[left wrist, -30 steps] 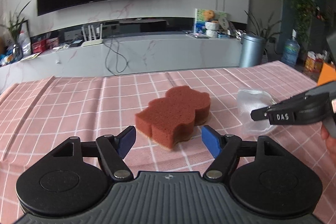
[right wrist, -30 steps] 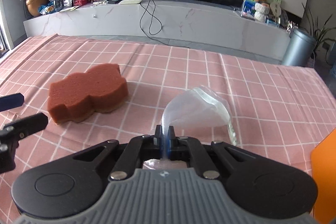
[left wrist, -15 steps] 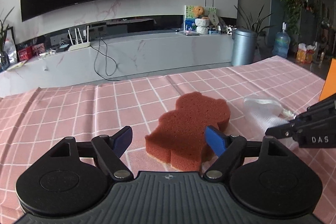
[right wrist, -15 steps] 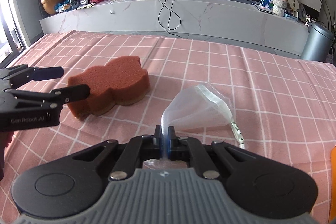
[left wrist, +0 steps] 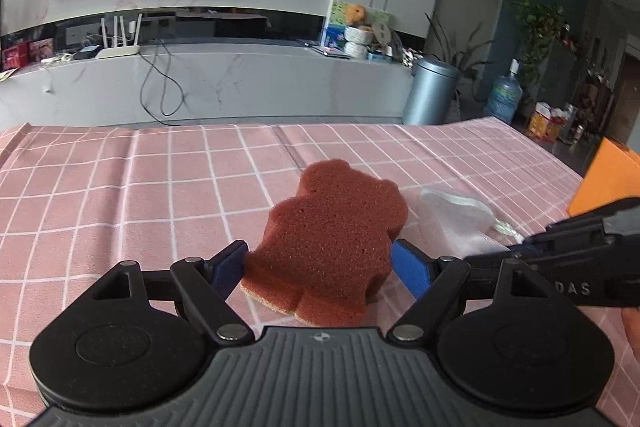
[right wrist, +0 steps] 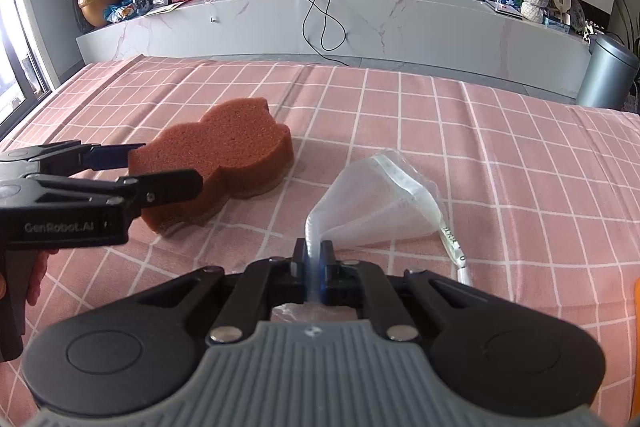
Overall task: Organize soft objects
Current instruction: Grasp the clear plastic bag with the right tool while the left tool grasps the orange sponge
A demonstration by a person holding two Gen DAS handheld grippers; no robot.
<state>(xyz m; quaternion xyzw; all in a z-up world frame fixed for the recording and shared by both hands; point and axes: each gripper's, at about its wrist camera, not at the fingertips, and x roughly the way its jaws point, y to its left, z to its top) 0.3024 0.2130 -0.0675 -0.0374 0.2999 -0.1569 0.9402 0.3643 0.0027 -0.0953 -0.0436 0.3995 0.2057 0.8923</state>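
The left gripper (right wrist: 160, 167), lettered "GenRobot.AI", has its jaws wide apart around the near end of the bear-shaped brown sponge (left wrist: 332, 243), which lies mid-frame on the pink checked tablecloth (left wrist: 120, 187). The right gripper (right wrist: 314, 259), marked "DAS", is clamped on a clear plastic bag (right wrist: 372, 203) at lower centre.

Soft daylight, bright left window (right wrist: 12, 67), faint shadows, sharp focus, fisheye bending at edges
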